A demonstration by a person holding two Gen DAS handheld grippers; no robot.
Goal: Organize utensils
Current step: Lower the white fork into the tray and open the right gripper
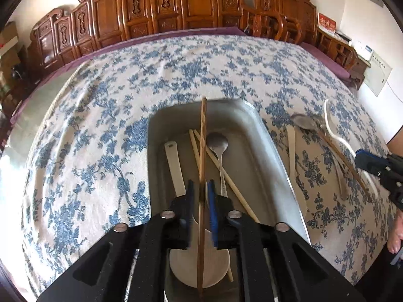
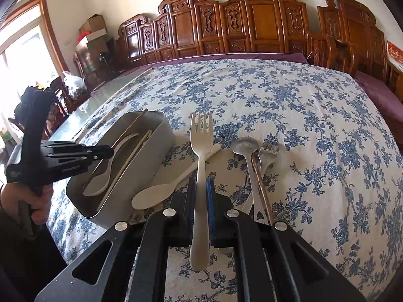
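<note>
My left gripper (image 1: 201, 188) is shut on a dark wooden chopstick (image 1: 202, 136) and holds it over the grey tray (image 1: 272, 146). In the tray lie a white spatula (image 1: 175, 166), a metal spoon (image 1: 217, 143) and pale chopsticks (image 1: 195, 146). My right gripper (image 2: 201, 186) is shut on a white fork (image 2: 201, 151), held above the floral cloth. The tray (image 2: 161, 128) is to its left, with the left gripper (image 2: 75, 154) over it. On the cloth lie a white spoon (image 2: 153, 195), a metal spoon (image 2: 245, 146), a metal fork (image 2: 268, 152) and a brown chopstick (image 2: 262, 186).
The blue floral cloth (image 1: 100, 125) covers a large table. Carved wooden chairs (image 2: 257, 20) line the far side. A white spoon (image 1: 292, 151) and other utensils (image 1: 306, 122) lie right of the tray. My right gripper (image 1: 377, 166) shows at the right edge.
</note>
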